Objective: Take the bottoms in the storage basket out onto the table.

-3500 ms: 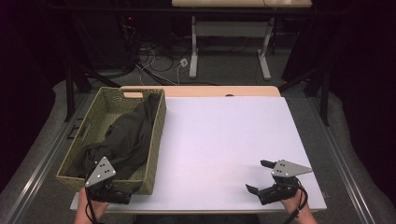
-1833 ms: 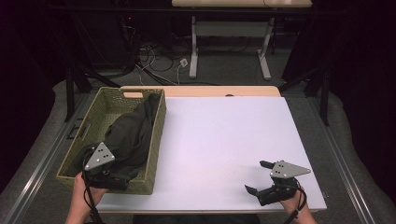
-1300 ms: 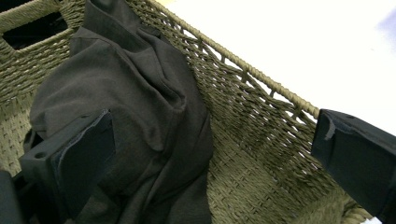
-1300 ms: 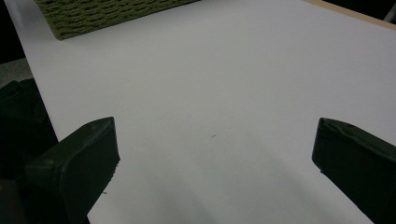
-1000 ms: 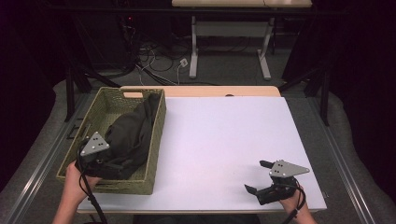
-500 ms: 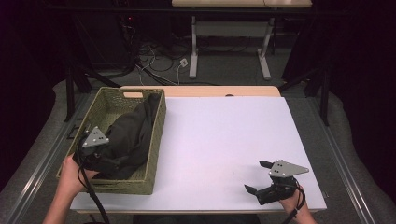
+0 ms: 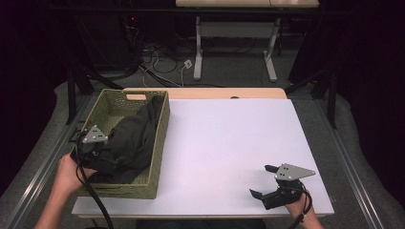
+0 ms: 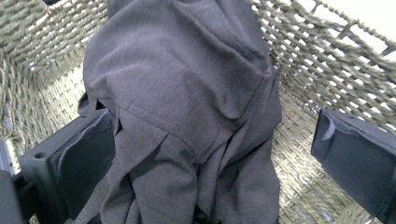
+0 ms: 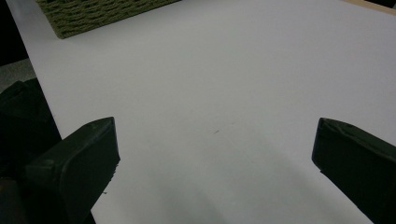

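A dark grey garment (image 7: 129,138) lies bunched in a woven green basket (image 7: 161,138) at the table's left. My left gripper (image 7: 98,150) is down inside the basket at its near left part, against the cloth. In the left gripper view its jaws stand wide open on either side of a fold of the garment (image 8: 187,84), left gripper (image 8: 215,154), with the basket wall (image 8: 317,60) behind. My right gripper (image 7: 262,181) rests near the table's front right edge, open and holding nothing. Right gripper (image 9: 219,154) looks across bare white table (image 9: 233,70).
The white table (image 7: 229,138) stretches between basket and right gripper. A corner of the basket (image 9: 93,14) shows far off in the right gripper view. Desk legs and cables stand on the floor beyond the table's far edge.
The left hand has carried its gripper from the basket's near right corner into the basket, up and to the left over the garment. The right gripper has stayed put.
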`<action>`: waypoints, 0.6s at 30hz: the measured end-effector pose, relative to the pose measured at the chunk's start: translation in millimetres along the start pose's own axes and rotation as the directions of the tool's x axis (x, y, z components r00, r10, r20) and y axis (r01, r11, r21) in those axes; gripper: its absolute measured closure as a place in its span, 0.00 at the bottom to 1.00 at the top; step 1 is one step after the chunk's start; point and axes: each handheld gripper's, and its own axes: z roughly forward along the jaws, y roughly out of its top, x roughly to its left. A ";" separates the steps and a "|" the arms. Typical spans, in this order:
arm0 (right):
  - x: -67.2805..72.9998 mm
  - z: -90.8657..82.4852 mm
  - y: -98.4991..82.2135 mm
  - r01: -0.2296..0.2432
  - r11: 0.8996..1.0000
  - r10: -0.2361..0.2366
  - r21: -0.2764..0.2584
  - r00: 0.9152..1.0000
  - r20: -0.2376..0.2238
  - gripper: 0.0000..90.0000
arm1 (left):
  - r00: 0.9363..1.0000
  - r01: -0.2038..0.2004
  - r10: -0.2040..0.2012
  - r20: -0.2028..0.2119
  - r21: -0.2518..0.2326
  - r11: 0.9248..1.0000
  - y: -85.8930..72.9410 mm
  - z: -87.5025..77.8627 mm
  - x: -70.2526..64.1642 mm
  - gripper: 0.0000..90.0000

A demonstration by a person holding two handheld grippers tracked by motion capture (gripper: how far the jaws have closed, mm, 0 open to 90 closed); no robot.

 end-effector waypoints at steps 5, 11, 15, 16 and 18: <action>0.5 0.2 0.0 0.004 1.000 -0.004 0.000 1.000 -0.004 0.00 | 1.000 -0.004 0.004 0.003 0.041 0.999 0.3 4.4 5.8 0.00; 0.6 0.6 0.0 0.008 1.000 -0.008 0.004 1.000 -0.009 0.00 | 1.000 0.000 -0.001 0.008 0.089 0.996 2.9 11.5 16.1 0.00; 0.8 0.4 0.3 0.010 1.000 -0.010 0.008 1.000 -0.010 0.00 | 1.000 0.006 -0.009 0.021 0.130 0.992 3.0 15.4 25.5 0.00; 0.5 0.6 0.2 0.009 1.000 -0.009 0.006 1.000 -0.015 0.00 | 1.000 0.011 -0.015 0.027 0.141 0.990 2.4 16.0 28.7 0.00; 0.6 1.4 -0.1 0.001 1.000 -0.001 0.003 1.000 -0.016 0.00 | 0.999 0.014 -0.020 0.038 0.160 0.987 0.4 17.9 34.1 0.00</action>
